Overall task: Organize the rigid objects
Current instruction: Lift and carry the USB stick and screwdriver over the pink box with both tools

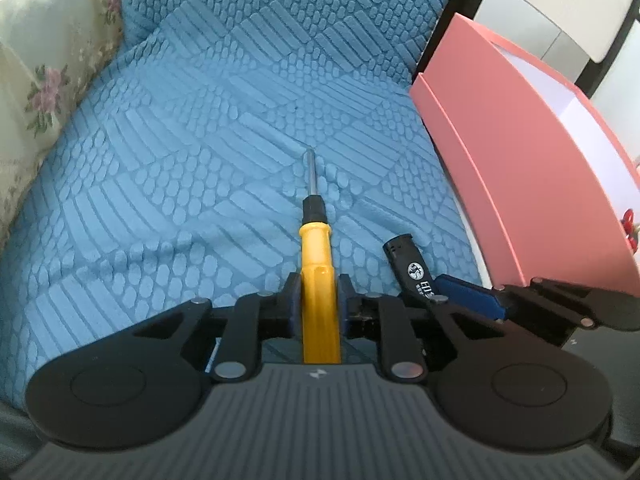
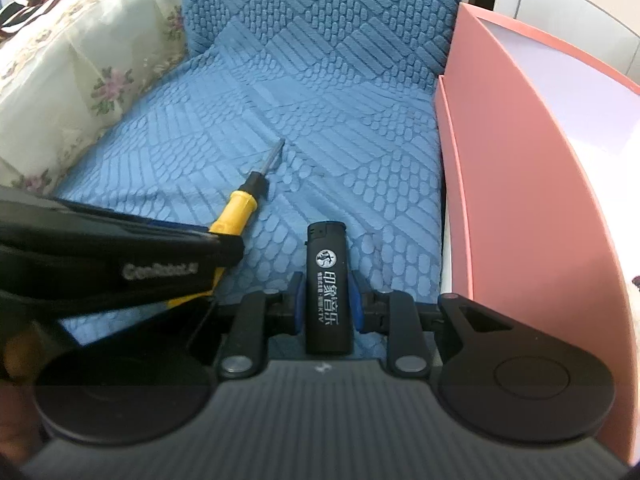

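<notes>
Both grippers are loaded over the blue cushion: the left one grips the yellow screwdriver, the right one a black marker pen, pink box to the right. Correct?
Not quite. The right gripper is shut on a black lighter, not a marker pen; the right wrist view shows it. The rest holds: left gripper grips the yellow screwdriver, pink box to the right.

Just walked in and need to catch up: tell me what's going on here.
A person is tidying small items off a blue textured sofa cover with handheld tongs in each hand. The left tongs are shut on the handle of a yellow screwdriver, its tip pointing away along the cover. The right tongs are shut on a black lighter. An open pink box stands just to the right; neither item is in it yet.
</notes>
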`<control>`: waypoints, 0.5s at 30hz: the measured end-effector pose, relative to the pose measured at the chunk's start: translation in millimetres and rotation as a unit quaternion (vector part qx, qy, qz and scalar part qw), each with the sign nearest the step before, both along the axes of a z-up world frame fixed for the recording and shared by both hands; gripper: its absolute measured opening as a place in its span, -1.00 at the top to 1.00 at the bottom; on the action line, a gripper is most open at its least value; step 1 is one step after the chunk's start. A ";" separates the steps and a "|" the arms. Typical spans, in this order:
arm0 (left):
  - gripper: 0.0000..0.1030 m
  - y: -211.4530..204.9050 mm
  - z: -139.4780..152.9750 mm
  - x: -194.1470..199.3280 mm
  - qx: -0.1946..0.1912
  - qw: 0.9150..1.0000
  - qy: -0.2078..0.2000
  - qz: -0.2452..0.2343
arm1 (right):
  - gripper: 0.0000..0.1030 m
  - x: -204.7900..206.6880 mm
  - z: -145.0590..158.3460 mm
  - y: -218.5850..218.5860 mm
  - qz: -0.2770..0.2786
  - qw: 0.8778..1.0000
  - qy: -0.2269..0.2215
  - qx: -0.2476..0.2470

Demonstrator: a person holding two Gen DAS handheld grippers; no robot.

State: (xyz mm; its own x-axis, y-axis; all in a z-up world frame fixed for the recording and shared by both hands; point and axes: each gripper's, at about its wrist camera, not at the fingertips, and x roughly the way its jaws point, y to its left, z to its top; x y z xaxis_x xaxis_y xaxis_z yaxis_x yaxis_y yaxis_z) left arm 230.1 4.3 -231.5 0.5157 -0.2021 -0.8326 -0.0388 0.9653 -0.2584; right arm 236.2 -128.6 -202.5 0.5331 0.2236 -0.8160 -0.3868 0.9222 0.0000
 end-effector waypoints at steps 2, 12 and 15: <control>0.57 1.9 2.7 -2.0 0.002 1.000 -0.005 0.002 | 0.49 -1.4 2.2 -0.2 -0.007 1.000 0.002 0.000; 0.57 4.4 21.3 -10.0 -0.027 0.999 -0.026 0.012 | 0.50 -9.3 14.1 -4.7 -0.008 1.000 0.009 0.008; 0.57 7.0 24.6 -14.2 -0.032 0.999 -0.028 0.017 | 0.50 -10.8 17.4 -9.8 -0.017 0.999 0.014 0.023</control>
State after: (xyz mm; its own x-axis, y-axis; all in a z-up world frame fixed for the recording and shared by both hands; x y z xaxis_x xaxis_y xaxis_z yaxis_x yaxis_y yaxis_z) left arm 215.9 11.3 -207.0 0.5686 -0.2344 -0.7885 -0.0560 0.9453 -0.3214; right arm 225.5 -138.4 -185.1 0.5178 0.2433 -0.8202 -0.3537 0.9338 0.0537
